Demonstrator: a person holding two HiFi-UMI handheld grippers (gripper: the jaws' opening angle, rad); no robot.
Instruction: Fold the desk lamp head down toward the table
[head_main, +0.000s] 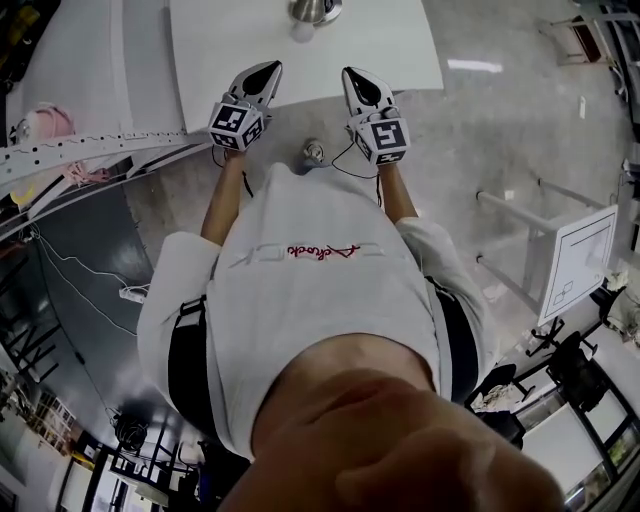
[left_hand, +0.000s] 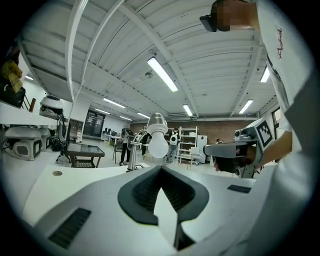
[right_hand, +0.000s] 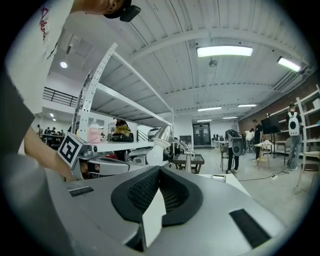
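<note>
Red script (head_main: 322, 251) on shirt (head_main: 330, 310); chrome lamp (head_main: 314, 12)

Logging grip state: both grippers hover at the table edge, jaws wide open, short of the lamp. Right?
Wrong on the jaws: both gripper views show them shut. The left gripper and right gripper hover at the table edge, short of the lamp.

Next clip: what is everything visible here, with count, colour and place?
silver-headed desk lamp with white bulb: one, silver and white, on the table ahead
flat white rectangular table: one, white, in front of both tools
small white square side table: one, white, on the floor at right
white power strip: one, white, on the floor at left
left tool: one, grey and black, shut, empty, at the table edge
right tool: one, grey and black, shut, empty, beside the left tool
</note>
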